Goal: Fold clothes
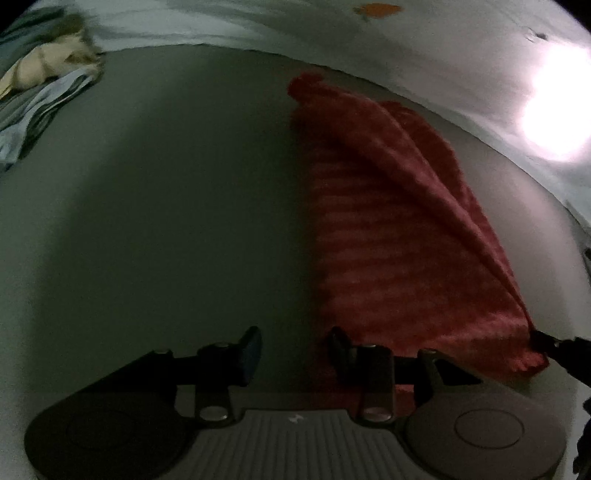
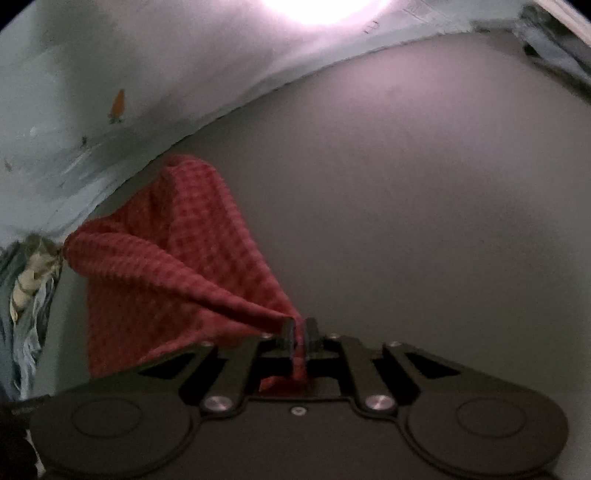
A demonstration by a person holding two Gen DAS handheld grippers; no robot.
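Note:
A red checked cloth (image 1: pixel 388 221) lies on the grey surface (image 1: pixel 147 221), with one fold rising in a taut ridge to its near right corner. That corner is pinched by my right gripper (image 1: pixel 554 343), which comes in from the right edge. In the right wrist view the right gripper (image 2: pixel 300 330) is shut on the bunched corner of the cloth (image 2: pixel 166 258), and a strip of it hangs down between the fingers. My left gripper (image 1: pixel 295 350) stands open just left of the cloth's near edge. Its right finger (image 1: pixel 340 350) is at the cloth's border, and nothing is between the jaws.
A pile of pale and blue striped clothes (image 1: pixel 44 81) sits at the far left, also seen in the right wrist view (image 2: pixel 29 295). A pale wall (image 1: pixel 258 22) with an orange mark (image 1: pixel 376 10) backs the surface. A bright glare (image 1: pixel 557 110) washes out the far right.

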